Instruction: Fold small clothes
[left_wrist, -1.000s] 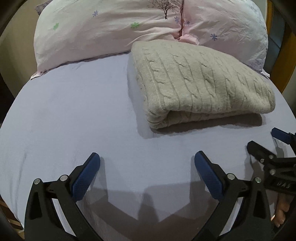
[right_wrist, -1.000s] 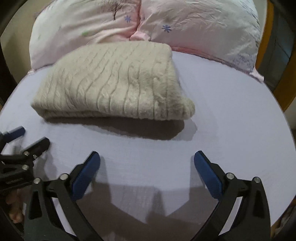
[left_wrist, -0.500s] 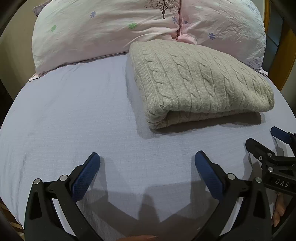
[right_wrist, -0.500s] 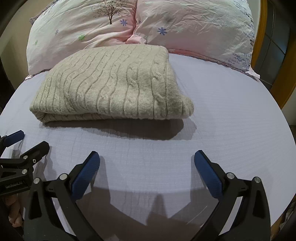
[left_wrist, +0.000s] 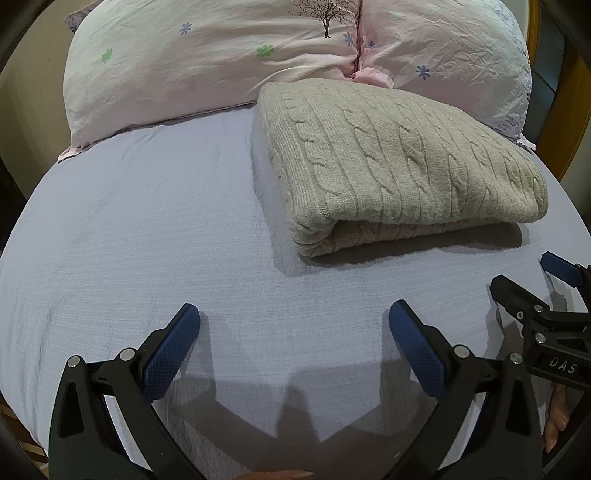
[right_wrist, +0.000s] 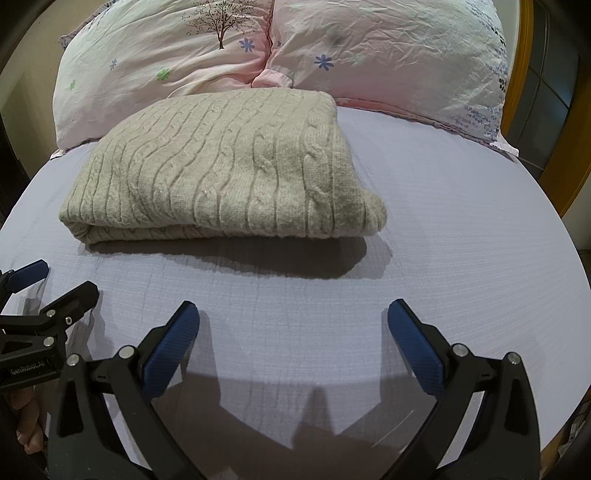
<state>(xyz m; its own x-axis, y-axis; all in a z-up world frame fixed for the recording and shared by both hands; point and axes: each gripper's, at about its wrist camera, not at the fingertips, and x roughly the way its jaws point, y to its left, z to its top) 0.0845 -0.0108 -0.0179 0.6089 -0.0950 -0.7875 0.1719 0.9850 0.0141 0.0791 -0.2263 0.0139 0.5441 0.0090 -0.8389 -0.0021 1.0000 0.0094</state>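
A beige cable-knit sweater (left_wrist: 399, 166) lies folded in a neat rectangle on the lavender bed sheet (left_wrist: 147, 229), its back edge against the pillows. It also shows in the right wrist view (right_wrist: 225, 166). My left gripper (left_wrist: 293, 325) is open and empty, hovering over bare sheet in front of and left of the sweater. My right gripper (right_wrist: 293, 325) is open and empty, in front of the sweater's right end. The right gripper shows at the right edge of the left wrist view (left_wrist: 532, 284). The left gripper shows at the left edge of the right wrist view (right_wrist: 55, 284).
Two pink flowered pillows (left_wrist: 221, 48) (right_wrist: 388, 51) lie along the head of the bed behind the sweater. A wooden frame (right_wrist: 532, 110) and a dark window stand at the right. The bed's edges curve away at left and right.
Both grippers have drawn back slightly and steadied; the sweater sits a little farther off in both views. Jaws stay open. The sweater has not moved.
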